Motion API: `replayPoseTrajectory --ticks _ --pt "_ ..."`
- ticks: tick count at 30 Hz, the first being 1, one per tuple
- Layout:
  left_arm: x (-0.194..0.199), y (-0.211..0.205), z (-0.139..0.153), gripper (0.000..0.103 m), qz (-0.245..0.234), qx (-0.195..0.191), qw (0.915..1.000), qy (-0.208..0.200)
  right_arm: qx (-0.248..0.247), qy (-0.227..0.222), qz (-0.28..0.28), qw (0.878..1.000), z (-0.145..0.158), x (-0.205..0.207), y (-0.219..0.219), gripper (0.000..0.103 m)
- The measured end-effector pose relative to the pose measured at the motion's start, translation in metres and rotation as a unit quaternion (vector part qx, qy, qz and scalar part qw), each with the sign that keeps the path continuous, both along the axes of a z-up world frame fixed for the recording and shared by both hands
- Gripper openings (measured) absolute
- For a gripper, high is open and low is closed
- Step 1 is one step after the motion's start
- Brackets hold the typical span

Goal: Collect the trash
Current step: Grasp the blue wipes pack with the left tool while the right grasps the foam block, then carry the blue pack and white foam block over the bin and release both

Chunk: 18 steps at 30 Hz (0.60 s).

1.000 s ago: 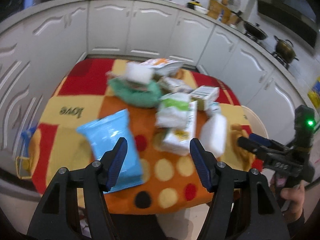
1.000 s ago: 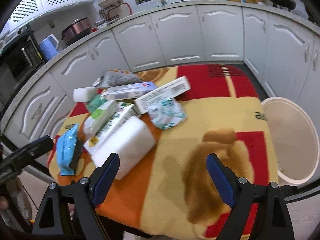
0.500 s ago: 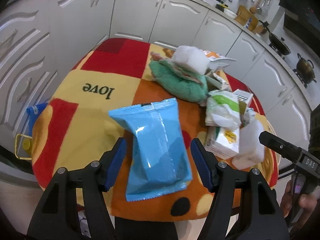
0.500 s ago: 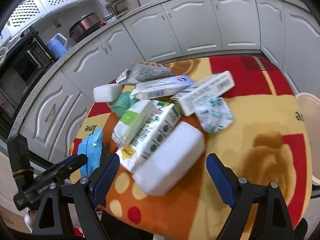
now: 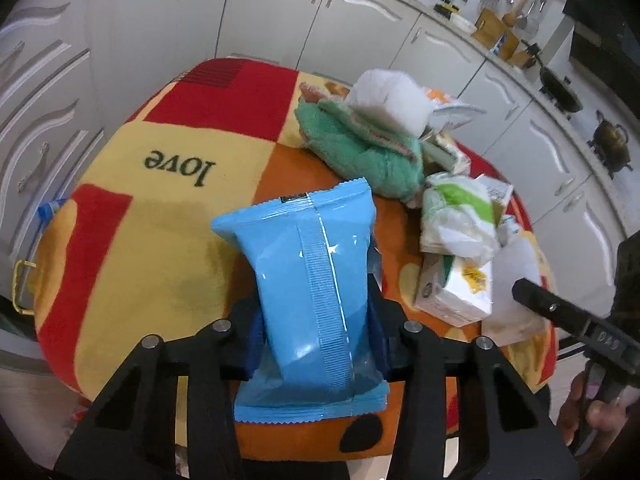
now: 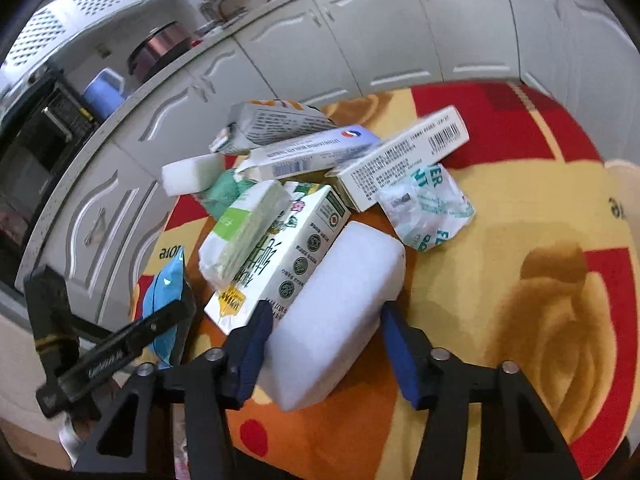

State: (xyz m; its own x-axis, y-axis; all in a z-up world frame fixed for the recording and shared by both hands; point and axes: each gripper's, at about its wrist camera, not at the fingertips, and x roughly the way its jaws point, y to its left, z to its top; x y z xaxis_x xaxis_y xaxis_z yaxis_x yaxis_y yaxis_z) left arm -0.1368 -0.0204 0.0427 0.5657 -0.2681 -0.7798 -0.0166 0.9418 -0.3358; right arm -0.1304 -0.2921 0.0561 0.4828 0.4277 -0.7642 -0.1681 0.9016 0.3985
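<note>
One blue packet (image 5: 316,280) near the table (image 5: 132,232) edge, squeezed between the closing jaws of the left gripper (image 5: 316,344). One big white block (image 6: 340,312) beside it, pinched by the closing right gripper (image 6: 324,344). Behind: two more white blocks, four boxes, one green cloth (image 5: 360,152).

Both grippers, wide apart a second ago, are now closing. Left gripper (image 5: 316,332) is closing around the blue packet (image 5: 312,280), previously lying ahead of it. Right gripper (image 6: 324,344) is closing on the white foam block (image 6: 336,320), earlier beyond its fingers.
</note>
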Motion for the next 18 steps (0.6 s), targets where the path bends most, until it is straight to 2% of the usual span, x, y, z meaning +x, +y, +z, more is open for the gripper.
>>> replayPoseTrajectory --ticks 3,9,18 --pt "-0.006 0.001 0.014 0.038 0.003 0.007 0.9998 -0.018 0.002 -0.013 0.004 1.000 0.007 -0.005 -0.004 0.037" --pt "-0.018 -0.008 0.047 0.038 -0.004 0.015 0.9983 -0.057 0.005 -0.037 0.004 0.999 0.021 -0.013 -0.013 0.036" --pt "-0.021 -0.066 0.083 0.038 -0.067 0.031 0.9922 -0.100 0.008 -0.070 -0.024 0.997 0.043 -0.028 -0.046 0.035"
